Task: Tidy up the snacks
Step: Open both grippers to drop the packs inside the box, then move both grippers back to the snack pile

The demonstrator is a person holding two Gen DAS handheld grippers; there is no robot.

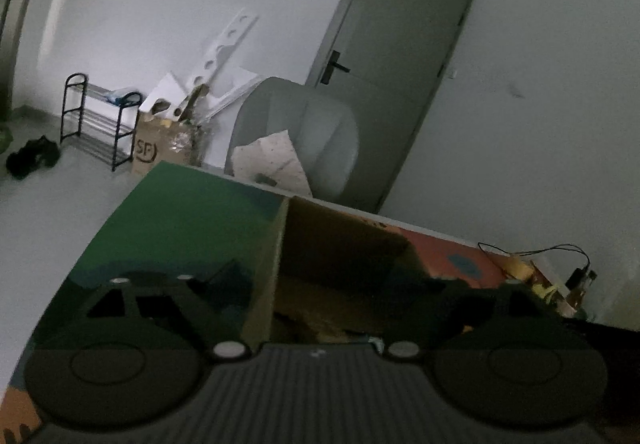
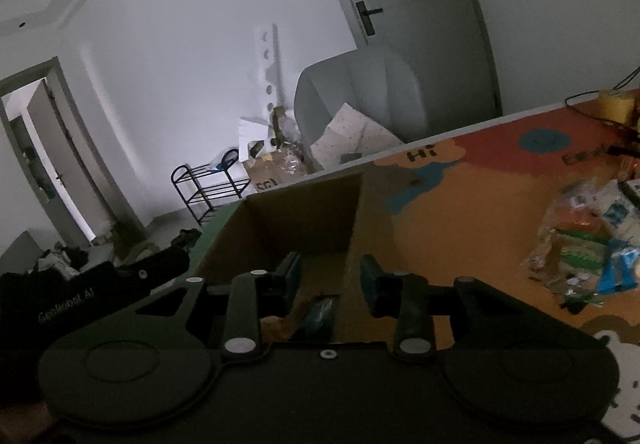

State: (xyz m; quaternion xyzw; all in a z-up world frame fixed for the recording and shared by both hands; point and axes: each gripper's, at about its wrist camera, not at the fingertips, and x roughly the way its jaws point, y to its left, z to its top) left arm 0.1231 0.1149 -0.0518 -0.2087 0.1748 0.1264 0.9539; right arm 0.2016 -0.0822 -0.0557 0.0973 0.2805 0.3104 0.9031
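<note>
Dim light, both wrist views soft.

Left gripper [image 1: 316, 284]: jaws spread wide, straddling the near left wall of the cardboard box [image 1: 340, 268]. One finger is outside over the green part of the desk [image 1: 192, 212], the other over the box interior. Nothing is between the pads. Box contents ahead of the gripper are too dark to identify.

Right gripper [image 2: 331, 286]: jaws partly apart, blue pads [image 2: 370, 284] visible, nothing clamped. It sits over the open cardboard box [image 2: 304, 216]; the left finger is inside the box opening, the right finger at or just beyond its right wall. Directly below the gap, on the box floor, lie snack packets [image 2: 308, 318], one brownish and one teal, neither touched by the pads.

Pile of snack bags [image 2: 592, 244]: right of the right gripper, on the orange printed desk [image 2: 472, 212], well apart from the box.

Beyond the desk, ahead of both grippers: grey armchair [image 1: 304, 132], black shoe rack [image 1: 96, 120], grey door [image 1: 400, 56].
</note>
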